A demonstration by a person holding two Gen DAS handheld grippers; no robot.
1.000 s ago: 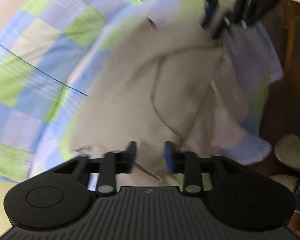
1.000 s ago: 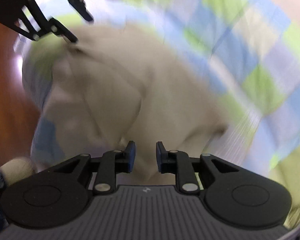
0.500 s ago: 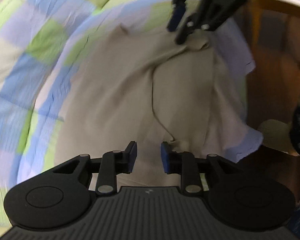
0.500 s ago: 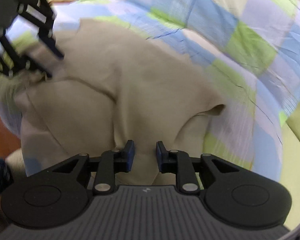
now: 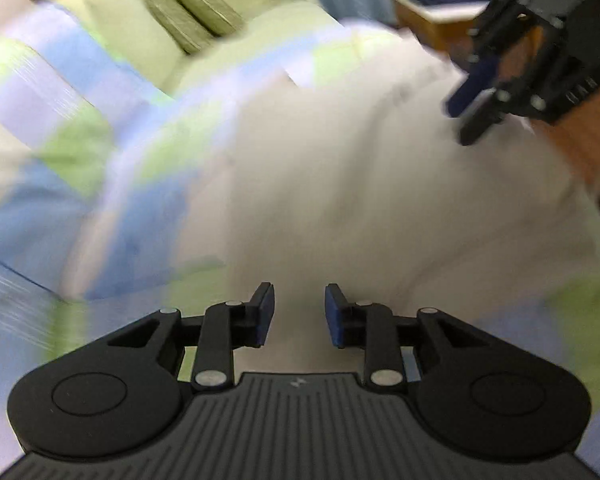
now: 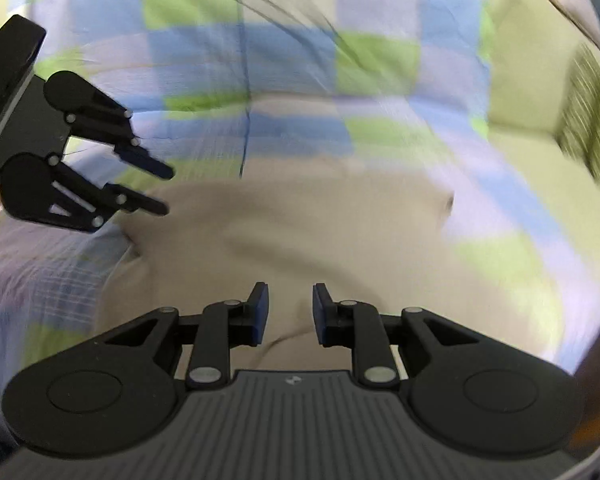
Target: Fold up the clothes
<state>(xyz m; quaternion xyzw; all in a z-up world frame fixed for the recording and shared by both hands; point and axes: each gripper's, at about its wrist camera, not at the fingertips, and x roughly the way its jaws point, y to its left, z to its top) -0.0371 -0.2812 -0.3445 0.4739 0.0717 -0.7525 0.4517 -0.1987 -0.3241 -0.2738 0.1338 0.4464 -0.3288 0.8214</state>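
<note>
Beige garment (image 6: 300, 240) spread on the checked bedspread (image 6: 260, 60), near the bed's edge, a shallow crease across its middle; too blurred to tell whether folded over or lying single; left gripper (image 5: 299, 316) above the cloth's near hem, fingers (image 5: 265, 314) parted with a clear gap and nothing between them, probably placed so to reach an edge; right gripper (image 6: 287, 314) low over the opposite side, fingers (image 6: 260, 312) likewise apart, gripping nothing; both facing each other across the garment, likely to take two corners at once; green pillows (image 5: 196, 12) at the head of the bed, well apart from the cloth
</note>
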